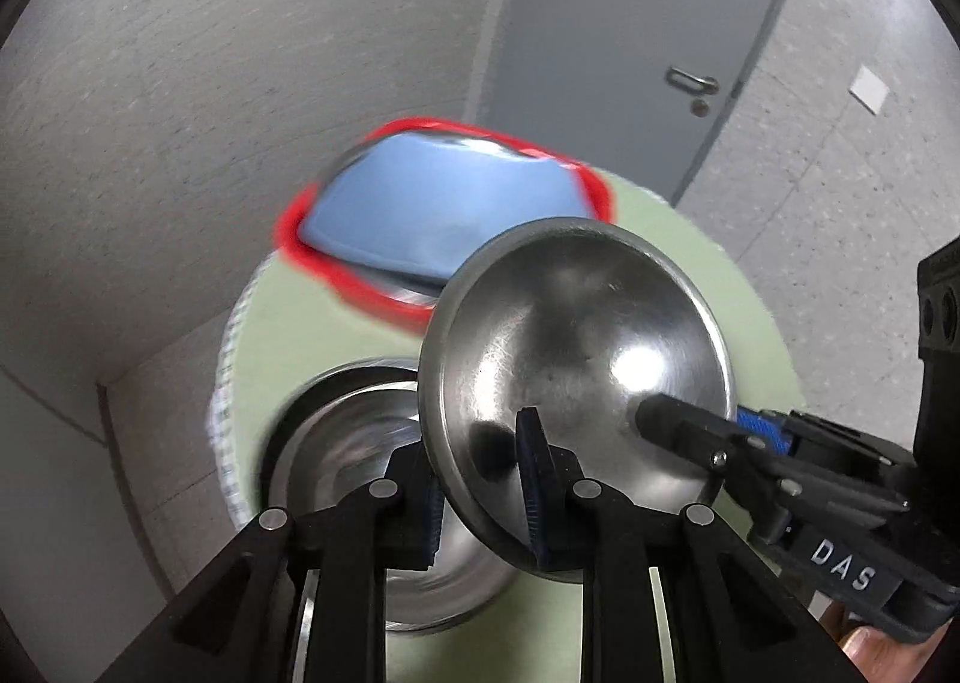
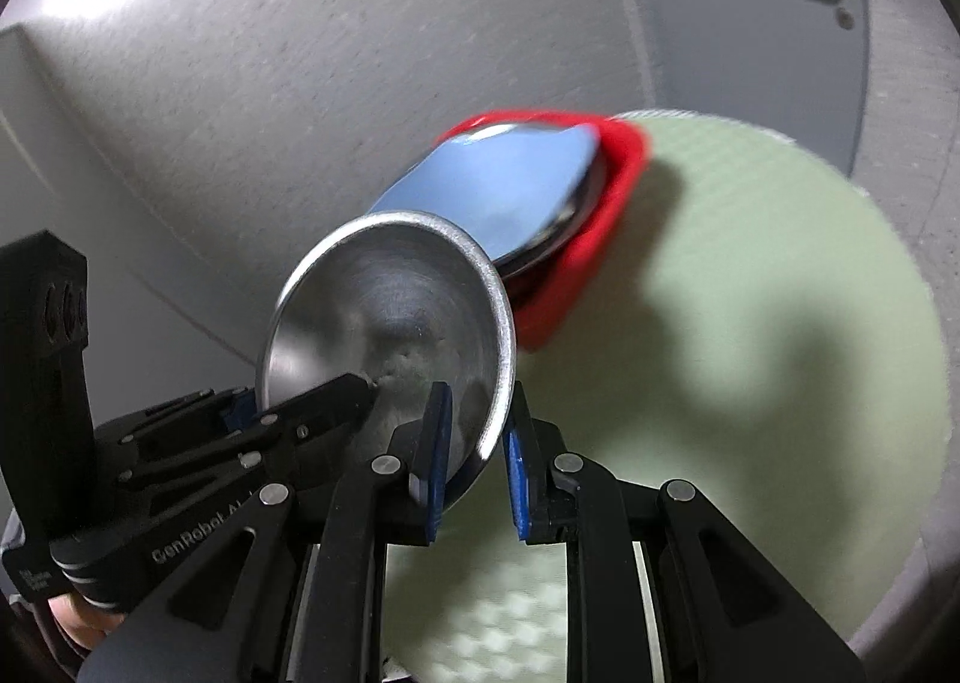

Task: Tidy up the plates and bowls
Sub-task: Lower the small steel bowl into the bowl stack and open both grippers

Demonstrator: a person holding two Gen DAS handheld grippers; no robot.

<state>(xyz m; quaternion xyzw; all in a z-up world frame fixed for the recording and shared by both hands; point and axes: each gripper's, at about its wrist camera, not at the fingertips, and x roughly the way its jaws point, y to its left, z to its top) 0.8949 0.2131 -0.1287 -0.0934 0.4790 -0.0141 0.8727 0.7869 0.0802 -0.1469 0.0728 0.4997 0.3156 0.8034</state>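
Observation:
A shiny steel bowl (image 1: 576, 371) hangs tilted above the round pale green table (image 1: 720, 287). My left gripper (image 1: 480, 491) is shut on its near rim, one pad inside and one outside. From the right, my right gripper (image 1: 690, 425) clamps the opposite rim. The right wrist view shows the same bowl (image 2: 384, 323), with my right gripper (image 2: 477, 455) shut on its rim and the left gripper (image 2: 300, 407) gripping from the left. A second steel bowl (image 1: 348, 443) sits on the table underneath. At the table's far edge, a blue plate (image 1: 432, 203) lies on a steel plate (image 2: 576, 209) on a red plate (image 2: 612, 203).
Grey floor tiles surround the table (image 2: 750, 323). A grey door with a metal handle (image 1: 690, 80) stands beyond it. A hand (image 1: 870, 647) holds the right gripper's grip, and another hand (image 2: 78, 629) shows at the lower left.

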